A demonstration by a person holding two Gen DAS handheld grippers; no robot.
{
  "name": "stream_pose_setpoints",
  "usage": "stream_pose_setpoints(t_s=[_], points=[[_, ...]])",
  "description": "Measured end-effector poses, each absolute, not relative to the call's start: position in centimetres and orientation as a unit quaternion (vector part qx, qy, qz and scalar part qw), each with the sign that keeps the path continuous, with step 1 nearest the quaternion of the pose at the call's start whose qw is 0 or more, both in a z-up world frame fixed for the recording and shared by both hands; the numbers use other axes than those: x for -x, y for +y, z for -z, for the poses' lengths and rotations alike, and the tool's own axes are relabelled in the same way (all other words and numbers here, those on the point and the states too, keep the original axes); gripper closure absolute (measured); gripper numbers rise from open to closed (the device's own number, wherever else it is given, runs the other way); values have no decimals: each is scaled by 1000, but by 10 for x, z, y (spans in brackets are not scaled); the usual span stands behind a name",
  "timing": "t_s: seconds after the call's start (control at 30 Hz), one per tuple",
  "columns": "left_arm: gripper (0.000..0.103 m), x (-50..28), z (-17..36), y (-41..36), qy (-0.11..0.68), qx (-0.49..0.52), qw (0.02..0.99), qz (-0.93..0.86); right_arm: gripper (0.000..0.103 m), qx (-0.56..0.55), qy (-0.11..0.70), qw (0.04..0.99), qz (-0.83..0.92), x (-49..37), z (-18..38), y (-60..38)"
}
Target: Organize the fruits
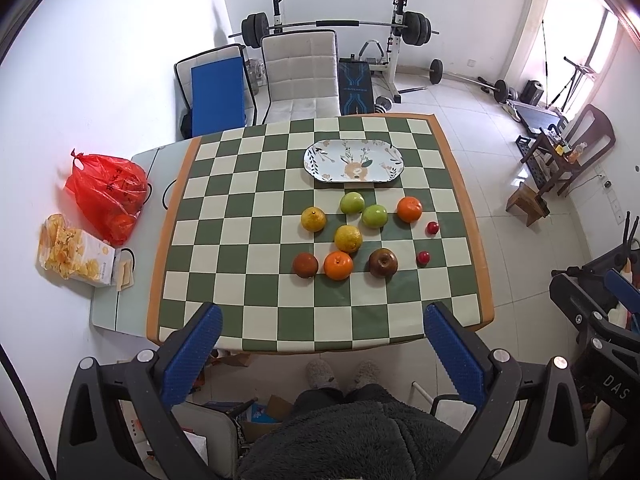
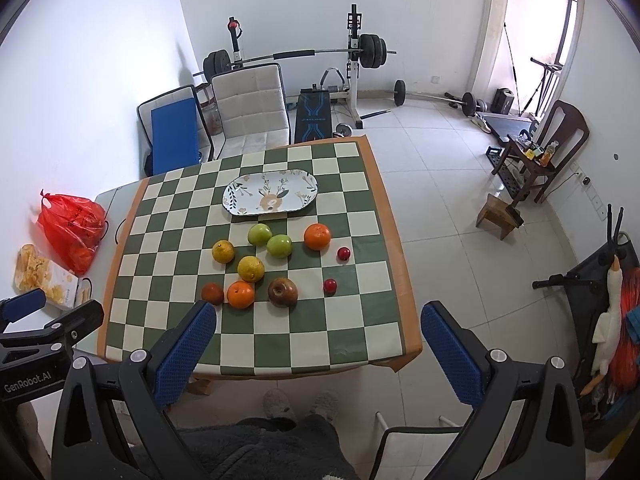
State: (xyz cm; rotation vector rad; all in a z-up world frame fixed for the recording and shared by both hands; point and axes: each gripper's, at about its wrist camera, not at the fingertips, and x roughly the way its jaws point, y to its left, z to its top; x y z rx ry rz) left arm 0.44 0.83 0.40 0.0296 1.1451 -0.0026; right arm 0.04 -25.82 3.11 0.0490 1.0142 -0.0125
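Observation:
Several fruits lie loose on the green-and-cream checkered table: two green apples, two yellow citrus, two oranges, a dark red apple, a brown-red fruit and two small red fruits. Behind them sits an empty floral oval plate. My left gripper and right gripper both hover open above the table's near edge, holding nothing.
A red plastic bag and a snack box lie left of the cloth. A padded chair stands behind the table. Gym equipment fills the back. A person's slippered feet are below the near edge.

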Motion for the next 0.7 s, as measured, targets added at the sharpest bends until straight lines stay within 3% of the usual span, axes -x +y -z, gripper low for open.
stream_pose_setpoints(t_s=[0.7], points=[[0,-6,-9,10,541,-14,841,2,0,-25,485,874,6,0,-31,-258]])
